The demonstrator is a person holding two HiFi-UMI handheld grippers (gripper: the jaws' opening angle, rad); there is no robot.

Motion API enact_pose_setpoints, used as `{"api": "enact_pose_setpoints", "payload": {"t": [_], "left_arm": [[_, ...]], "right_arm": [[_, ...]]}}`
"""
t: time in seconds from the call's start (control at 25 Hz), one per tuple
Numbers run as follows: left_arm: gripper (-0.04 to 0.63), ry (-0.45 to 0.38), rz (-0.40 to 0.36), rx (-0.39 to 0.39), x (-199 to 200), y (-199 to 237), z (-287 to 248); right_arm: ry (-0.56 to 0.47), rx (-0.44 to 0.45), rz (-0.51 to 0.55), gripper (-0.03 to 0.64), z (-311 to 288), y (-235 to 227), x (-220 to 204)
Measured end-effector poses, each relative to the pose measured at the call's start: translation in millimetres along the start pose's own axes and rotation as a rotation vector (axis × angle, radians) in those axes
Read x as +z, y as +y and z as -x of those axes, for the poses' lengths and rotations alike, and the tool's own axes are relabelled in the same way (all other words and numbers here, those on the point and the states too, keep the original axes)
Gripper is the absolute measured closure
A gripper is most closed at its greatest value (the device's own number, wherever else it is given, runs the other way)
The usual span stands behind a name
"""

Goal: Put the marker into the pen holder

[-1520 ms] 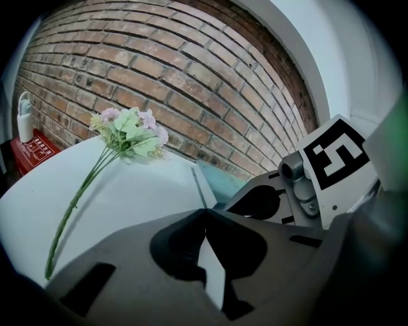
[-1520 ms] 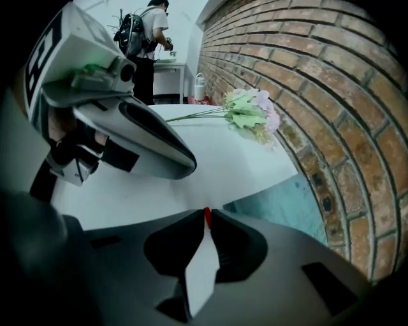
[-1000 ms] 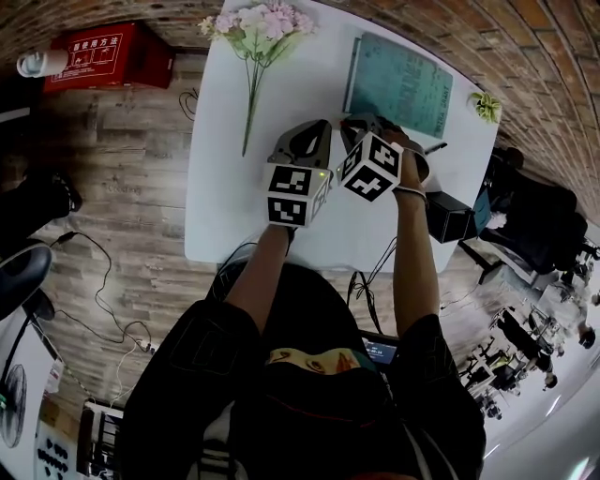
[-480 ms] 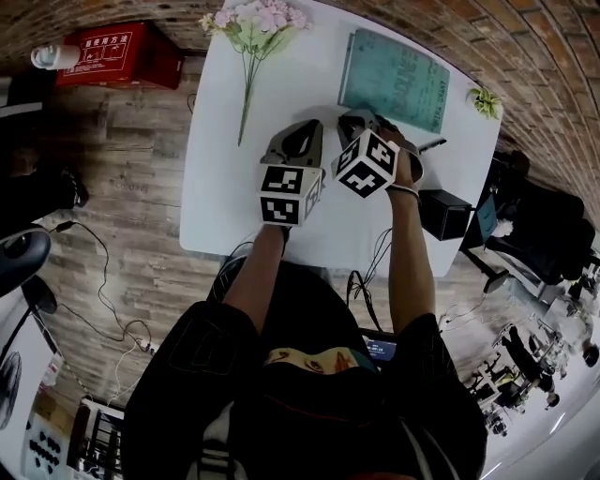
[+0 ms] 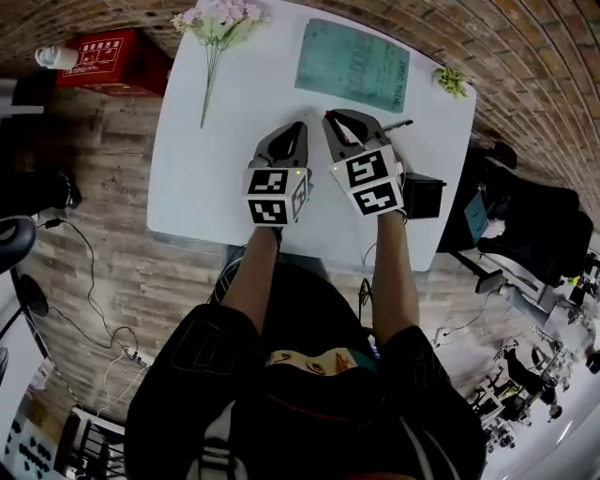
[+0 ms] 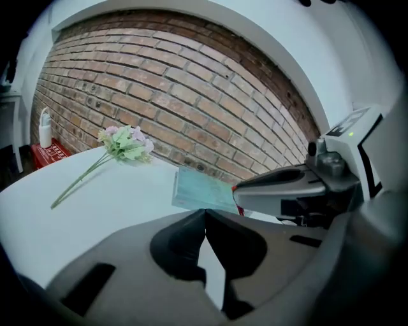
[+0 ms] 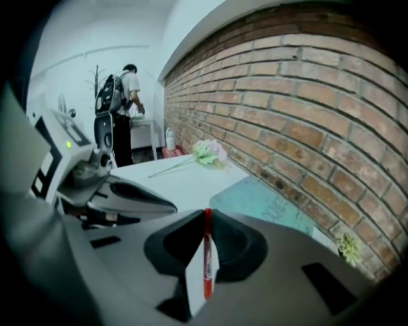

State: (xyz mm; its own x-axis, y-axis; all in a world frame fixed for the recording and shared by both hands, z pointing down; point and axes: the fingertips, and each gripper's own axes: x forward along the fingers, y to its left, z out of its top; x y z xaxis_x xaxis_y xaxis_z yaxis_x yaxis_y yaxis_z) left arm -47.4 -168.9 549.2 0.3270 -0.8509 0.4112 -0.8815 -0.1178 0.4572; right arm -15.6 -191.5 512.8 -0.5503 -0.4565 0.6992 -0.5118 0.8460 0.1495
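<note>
Right gripper view, one red marker [image 7: 207, 258]

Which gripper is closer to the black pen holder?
Right. The right gripper, jaws just tightened on a red marker, is just beside the black pen holder; the left gripper is farther away, beyond the right one.

White table [image 5: 202, 178] on wood floor. Pink flower sprig [image 5: 217, 19] at far left corner, teal booklet [image 5: 352, 66] far middle, small green plant [image 5: 452, 81] far right corner, black pen holder [image 5: 427, 195] at right edge.
</note>
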Motion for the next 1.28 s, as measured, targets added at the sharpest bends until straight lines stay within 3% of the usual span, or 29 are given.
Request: {"api": "enact_pose_setpoints", "payload": {"t": [0.28,0.64,1.28], "left_arm": [[0.588,-0.036,-0.063,-0.01,4,-43,12],[0.588,-0.07,-0.15,-0.047,21,-93,14],[0.588,-0.075,-0.311,-0.231,38,-202,2]], "right_arm": [[-0.176,-0.02,-0.22,0.577,61,-15,-8],[-0.365,-0.067,-0.397,0.575,132,-39,-18],[-0.574,-0.26,-0.557,0.575,245,-108,-53]]}}
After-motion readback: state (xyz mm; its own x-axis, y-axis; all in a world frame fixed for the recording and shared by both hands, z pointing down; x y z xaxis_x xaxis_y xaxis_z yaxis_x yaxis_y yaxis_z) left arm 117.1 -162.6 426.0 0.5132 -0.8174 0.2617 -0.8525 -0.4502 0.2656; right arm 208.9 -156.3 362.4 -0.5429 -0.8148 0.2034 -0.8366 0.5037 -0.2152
